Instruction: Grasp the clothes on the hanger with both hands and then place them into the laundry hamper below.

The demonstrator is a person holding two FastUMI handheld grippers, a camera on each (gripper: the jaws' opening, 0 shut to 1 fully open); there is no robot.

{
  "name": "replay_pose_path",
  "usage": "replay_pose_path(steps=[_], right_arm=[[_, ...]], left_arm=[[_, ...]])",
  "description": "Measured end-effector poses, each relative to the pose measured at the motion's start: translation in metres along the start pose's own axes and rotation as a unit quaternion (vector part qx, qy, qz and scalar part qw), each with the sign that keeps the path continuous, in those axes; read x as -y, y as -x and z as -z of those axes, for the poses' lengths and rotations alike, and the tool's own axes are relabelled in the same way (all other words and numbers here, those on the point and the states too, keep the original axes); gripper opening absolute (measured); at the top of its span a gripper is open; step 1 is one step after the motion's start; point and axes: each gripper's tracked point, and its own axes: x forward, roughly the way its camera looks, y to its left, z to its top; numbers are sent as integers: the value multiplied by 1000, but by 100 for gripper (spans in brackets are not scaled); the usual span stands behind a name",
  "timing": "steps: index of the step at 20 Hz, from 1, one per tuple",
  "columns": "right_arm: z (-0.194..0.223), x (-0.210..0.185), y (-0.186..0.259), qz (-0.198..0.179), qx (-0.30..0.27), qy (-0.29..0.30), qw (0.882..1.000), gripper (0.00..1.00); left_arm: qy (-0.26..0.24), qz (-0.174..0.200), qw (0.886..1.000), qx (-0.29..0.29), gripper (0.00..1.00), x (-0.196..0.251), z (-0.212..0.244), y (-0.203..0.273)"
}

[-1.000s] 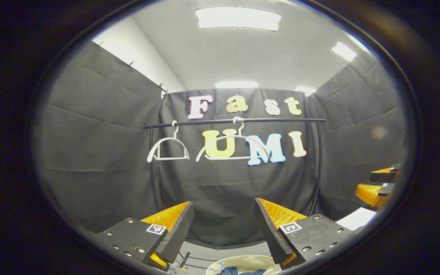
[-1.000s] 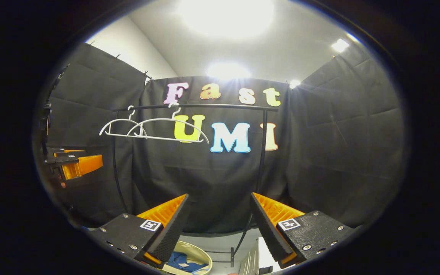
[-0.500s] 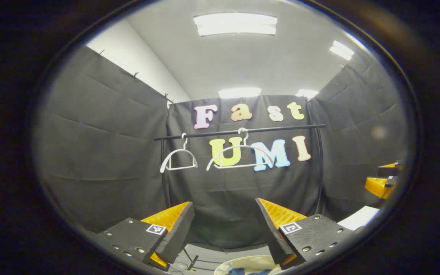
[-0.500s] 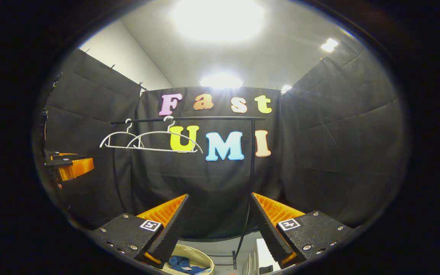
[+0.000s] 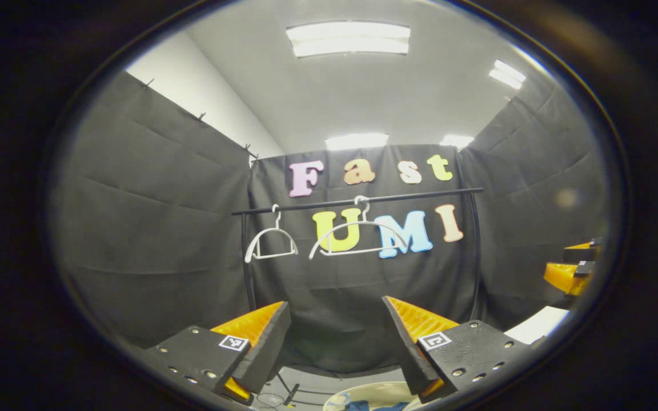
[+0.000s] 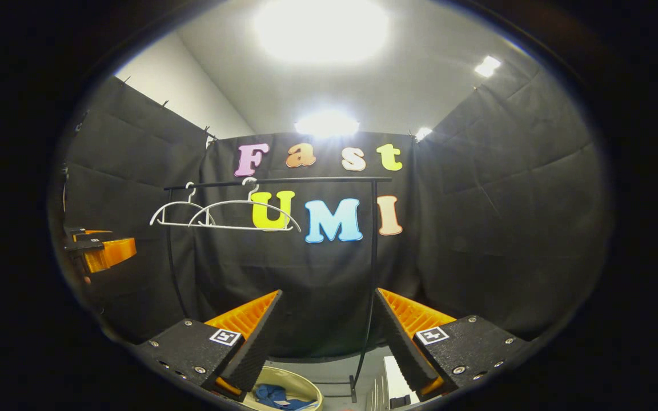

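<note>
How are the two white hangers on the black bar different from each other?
In the left gripper view, the left hanger looks narrow, turned nearly edge-on, while the right hanger looks wide, facing the camera. The left hanger hangs near the rail's end post; the right hanger hangs nearer its middle. Both are white, bare and hooked on the rail.

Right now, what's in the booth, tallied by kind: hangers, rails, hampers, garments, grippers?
Hangers: 2, one and another, both bare
Rail: 1
Hamper: 1
Blue garment in the hamper: 1
Grippers: 2, left and right, both open
Total: 7
</note>
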Motion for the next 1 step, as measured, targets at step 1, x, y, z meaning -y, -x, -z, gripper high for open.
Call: replay_pose_path(steps=[1], right_arm=[[1,1,0,1,0,0,1000,95]], left_arm=[[1,-2,1000,0,97,0,2,-1]])
